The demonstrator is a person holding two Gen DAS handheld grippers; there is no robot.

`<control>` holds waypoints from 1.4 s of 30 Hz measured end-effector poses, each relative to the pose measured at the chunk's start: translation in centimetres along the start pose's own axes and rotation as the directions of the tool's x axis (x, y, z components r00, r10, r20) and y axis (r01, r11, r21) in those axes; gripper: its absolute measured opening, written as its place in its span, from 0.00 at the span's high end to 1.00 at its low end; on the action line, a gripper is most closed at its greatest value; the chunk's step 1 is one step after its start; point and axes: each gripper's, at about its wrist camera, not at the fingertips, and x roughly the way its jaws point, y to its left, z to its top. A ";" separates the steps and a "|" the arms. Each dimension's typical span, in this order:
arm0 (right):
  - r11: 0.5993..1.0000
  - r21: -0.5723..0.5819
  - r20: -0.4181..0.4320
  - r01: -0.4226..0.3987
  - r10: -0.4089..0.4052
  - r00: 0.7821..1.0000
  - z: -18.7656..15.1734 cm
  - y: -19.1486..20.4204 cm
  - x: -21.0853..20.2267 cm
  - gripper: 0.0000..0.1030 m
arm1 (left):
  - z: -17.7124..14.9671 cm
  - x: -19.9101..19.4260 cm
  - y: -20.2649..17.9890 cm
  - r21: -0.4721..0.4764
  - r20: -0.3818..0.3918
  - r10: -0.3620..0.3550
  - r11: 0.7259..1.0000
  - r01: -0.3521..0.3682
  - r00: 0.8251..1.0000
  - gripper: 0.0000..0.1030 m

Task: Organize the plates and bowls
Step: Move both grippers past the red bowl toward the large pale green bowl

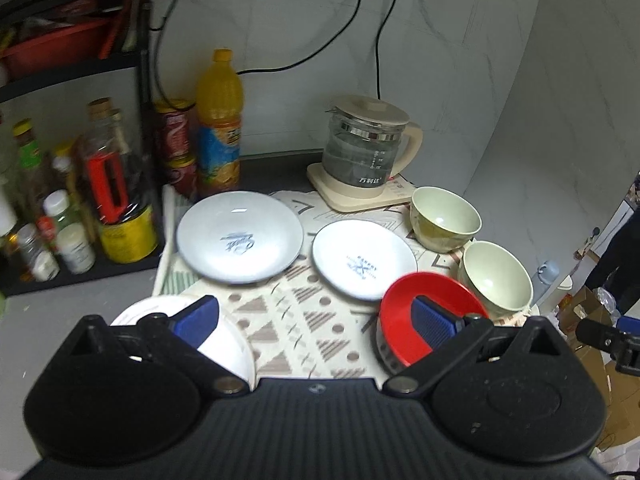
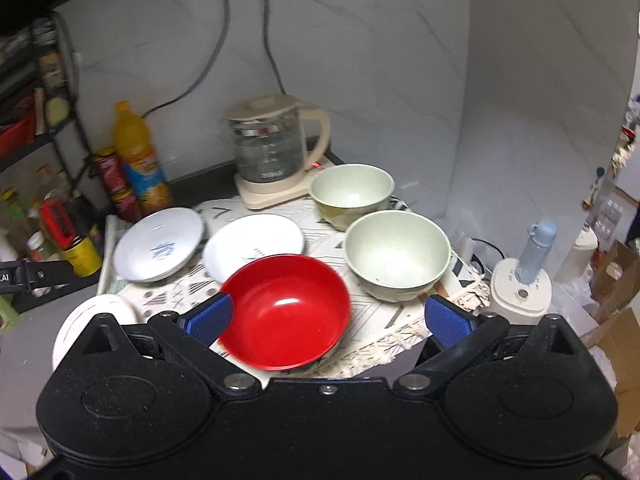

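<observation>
From my left wrist camera, my left gripper (image 1: 316,320) hangs wide open with nothing in it, above the patterned mat (image 1: 296,320). On the mat the large white plate (image 1: 239,237) and the small white plate (image 1: 363,259) lie side by side, unstacked; the two green bowls (image 1: 445,217) (image 1: 496,278) stand separately at the right, a red bowl (image 1: 424,320) sits near my right finger and a white dish (image 1: 224,344) under my left one. From my right wrist camera, my right gripper (image 2: 326,316) is also spread wide and empty, the red bowl (image 2: 285,310) just ahead between its fingers, untouched as far as I can tell. I judge the sorting hardly begun: nothing is nested or stacked yet.
</observation>
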 end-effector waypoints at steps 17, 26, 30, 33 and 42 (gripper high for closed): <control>0.988 0.128 -0.080 0.083 -0.073 0.994 2.5 -2.8 5.2 0.00 | 5.4 9.1 -3.3 0.120 -0.116 -0.086 0.988 0.100 0.990 0.04; 0.980 0.172 -0.103 0.101 -0.084 0.991 2.4 -5.6 6.6 0.11 | 5.6 11.5 -6.2 0.151 -0.168 -0.153 0.972 0.179 0.974 0.04; 0.974 0.202 -0.113 0.105 -0.084 0.990 2.3 -7.2 7.4 0.15 | 6.3 12.6 -8.1 0.170 -0.179 -0.164 0.966 0.195 0.970 0.04; 0.971 0.216 -0.121 0.106 -0.081 0.989 2.4 -8.6 8.2 0.15 | 6.6 13.8 -9.6 0.182 -0.193 -0.153 0.965 0.188 0.969 0.06; 0.972 0.231 -0.165 0.038 0.001 0.986 3.2 -12.6 12.5 0.21 | 7.4 16.8 -13.9 0.159 -0.217 -0.156 0.968 0.193 0.964 0.11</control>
